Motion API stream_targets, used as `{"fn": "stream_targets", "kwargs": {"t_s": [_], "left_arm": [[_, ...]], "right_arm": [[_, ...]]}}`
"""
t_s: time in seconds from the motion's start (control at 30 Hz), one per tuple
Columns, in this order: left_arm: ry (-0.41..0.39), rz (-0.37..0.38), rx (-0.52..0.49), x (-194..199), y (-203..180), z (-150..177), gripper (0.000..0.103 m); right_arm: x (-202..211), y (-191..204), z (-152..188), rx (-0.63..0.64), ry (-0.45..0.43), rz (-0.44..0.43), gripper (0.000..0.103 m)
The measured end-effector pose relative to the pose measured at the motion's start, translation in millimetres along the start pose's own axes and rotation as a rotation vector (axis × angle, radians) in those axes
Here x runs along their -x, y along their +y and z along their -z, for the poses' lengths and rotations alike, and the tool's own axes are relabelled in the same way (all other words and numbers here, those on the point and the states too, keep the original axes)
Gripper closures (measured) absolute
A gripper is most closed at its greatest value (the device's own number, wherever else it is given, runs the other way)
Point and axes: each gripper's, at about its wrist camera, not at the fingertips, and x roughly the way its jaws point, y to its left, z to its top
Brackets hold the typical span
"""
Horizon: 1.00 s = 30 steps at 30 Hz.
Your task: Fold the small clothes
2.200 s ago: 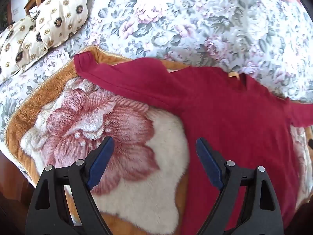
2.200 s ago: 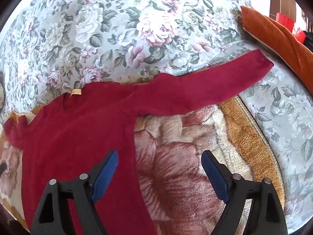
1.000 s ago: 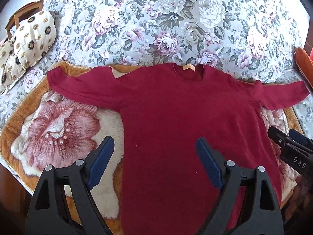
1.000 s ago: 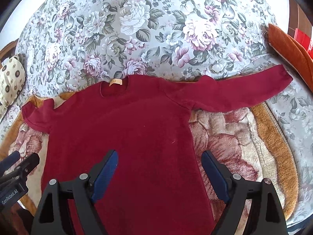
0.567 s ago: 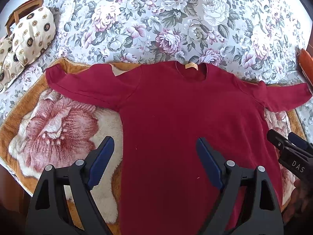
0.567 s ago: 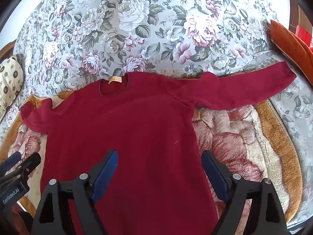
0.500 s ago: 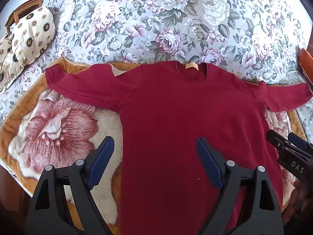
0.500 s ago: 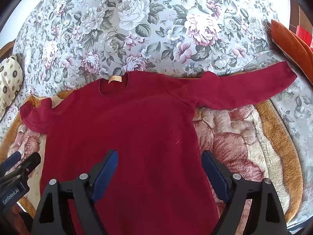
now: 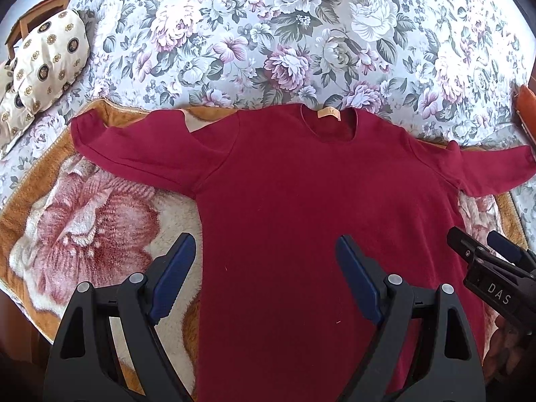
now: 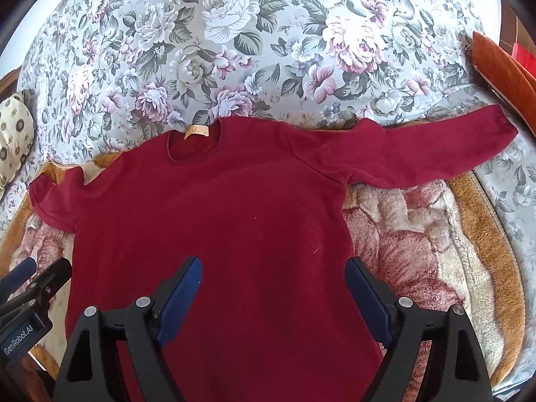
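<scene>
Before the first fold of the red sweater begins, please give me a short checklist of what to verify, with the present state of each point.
1. Red sweater lies flat, front up, neck label visible: ok.
2. Both sleeves spread out to the sides, left sleeve, right sleeve: ok.
3. Left gripper open and holding nothing: ok.
4. Right gripper open and holding nothing: ok.
5. Sweater fully on the plush blanket: not ok, the right cuff reaches onto the floral bedspread.
6. Bottom hem straight: cannot tell, it is hidden below the grippers in both views.
</scene>
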Motion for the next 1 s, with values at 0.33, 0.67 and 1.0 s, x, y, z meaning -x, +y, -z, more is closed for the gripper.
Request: {"fn": "stream_targets", "kwargs": {"t_s": [0.33,0.67,1.0], "left_arm": [[0.01,-0.004,0.005,-10,0,-5,0.017],[0.029,-0.006,0.013,-24,2,-8,0.017],[0.044,-0.021,0.041,-36,14,-14,0.017]], "right_arm": [[-9,2,-4,0.012,0.01,0.001,0.017],[-18,11,-9,0.028,0.019,-0.004,0.017],[-31,21,-13,0.041,0.037,-0.016,0.017]]}}
